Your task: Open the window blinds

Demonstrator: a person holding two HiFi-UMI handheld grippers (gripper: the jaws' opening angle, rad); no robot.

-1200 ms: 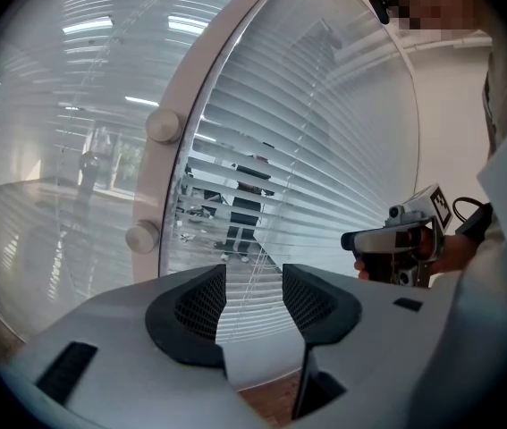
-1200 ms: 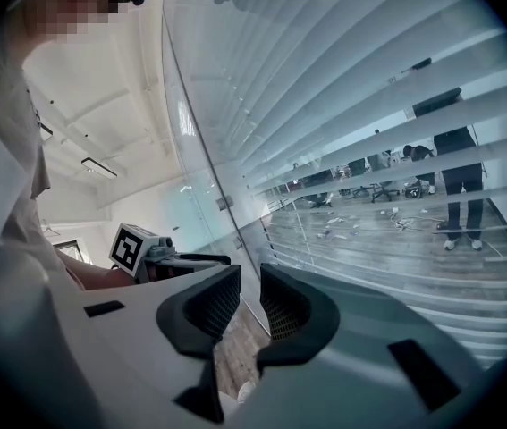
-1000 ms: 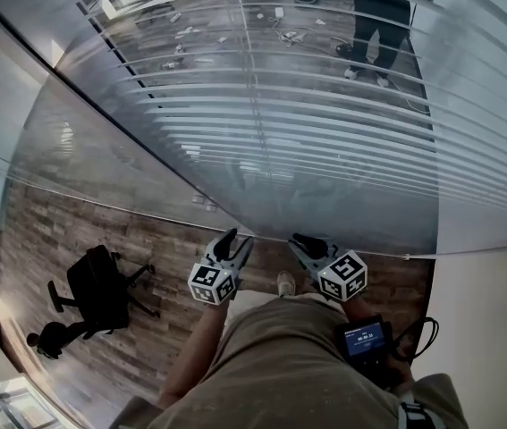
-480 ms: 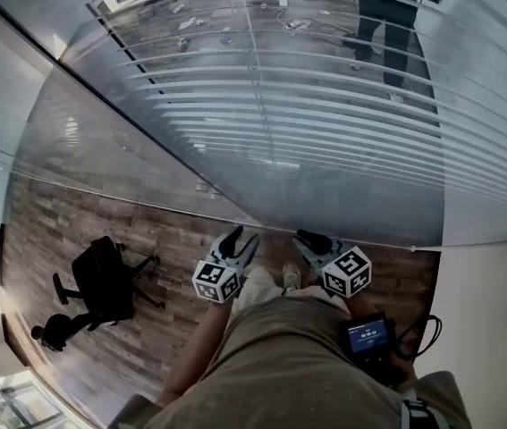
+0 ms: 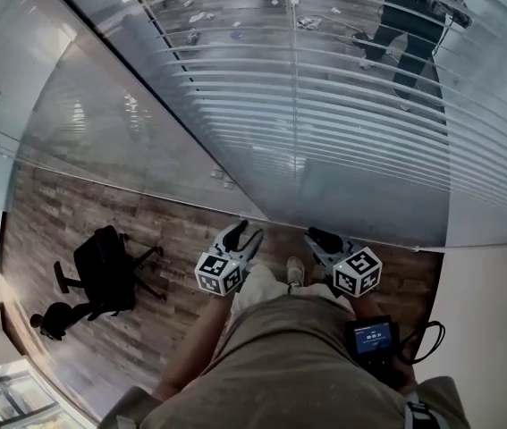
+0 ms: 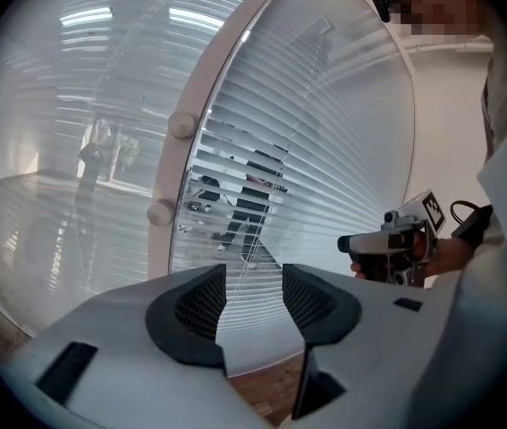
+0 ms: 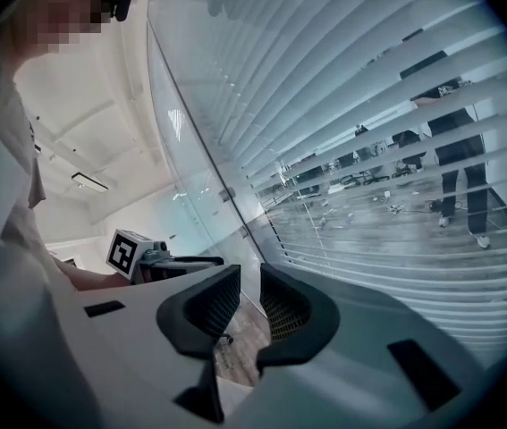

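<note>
White slatted window blinds point(image 5: 351, 123) hang behind a glass wall ahead of me, the slats tilted so the room beyond shows through. A thin vertical cord point(image 5: 293, 79) runs down them. My left gripper point(image 5: 240, 237) and right gripper point(image 5: 321, 239) are held side by side near my waist, short of the glass and touching nothing. In the left gripper view the left gripper point(image 6: 254, 280) is open and empty, facing the blinds point(image 6: 325, 150). In the right gripper view the right gripper point(image 7: 250, 280) has a narrow gap between its jaws and holds nothing, with the blinds point(image 7: 369, 105) to its right.
A black office chair point(image 5: 101, 271) stands on the wood floor at the left. A person point(image 5: 418, 34) stands beyond the blinds. Round fittings point(image 6: 181, 125) sit on the white frame. A white wall point(image 5: 494, 329) is at my right, and a small device point(image 5: 374, 338) hangs at my waist.
The head view has swung a little, so the blinds and the person behind them sit further right. Both grippers keep the same pose near my waist.
</note>
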